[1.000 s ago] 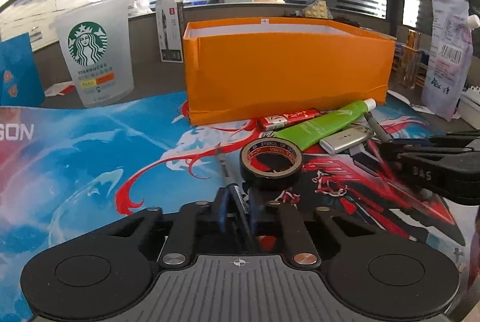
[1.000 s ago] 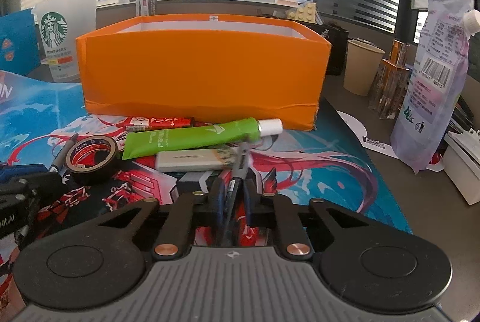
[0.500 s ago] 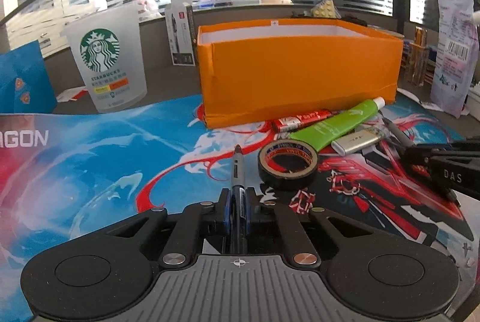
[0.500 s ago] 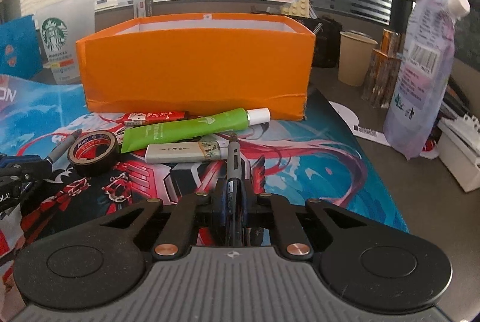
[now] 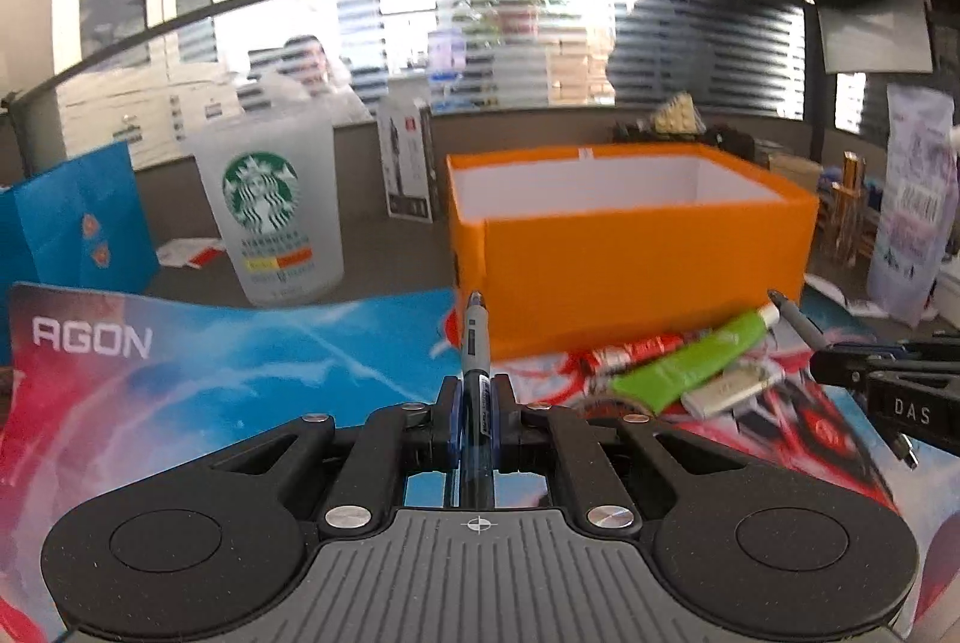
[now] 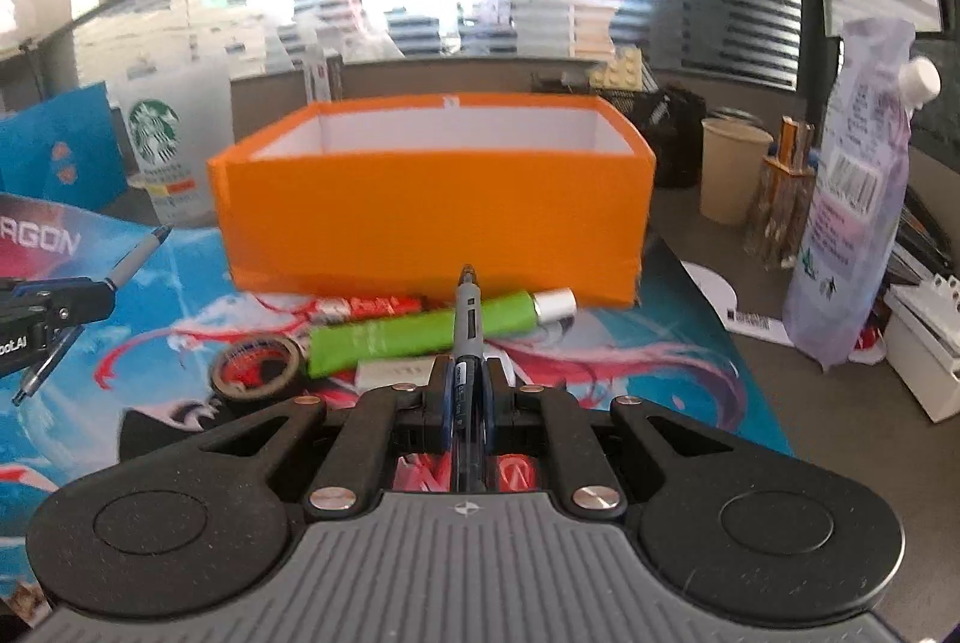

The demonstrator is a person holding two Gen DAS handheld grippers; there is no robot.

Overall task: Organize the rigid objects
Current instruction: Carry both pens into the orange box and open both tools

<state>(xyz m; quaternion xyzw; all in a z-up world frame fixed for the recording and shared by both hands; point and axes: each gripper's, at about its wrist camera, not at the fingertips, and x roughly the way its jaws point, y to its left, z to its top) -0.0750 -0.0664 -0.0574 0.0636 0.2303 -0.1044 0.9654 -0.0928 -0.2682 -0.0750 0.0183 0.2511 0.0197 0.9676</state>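
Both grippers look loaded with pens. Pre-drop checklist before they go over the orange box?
1. left gripper shut on left pen: ok.
2. right gripper shut on right pen: ok.
3. orange box open on top: ok.
4. Box interior free: cannot tell, only the white inner walls show.
5. Pens above the box rim: not ok, both tips sit in front of its near wall.
6. green tube and tape roll apart from both grippers, on the mat: ok.
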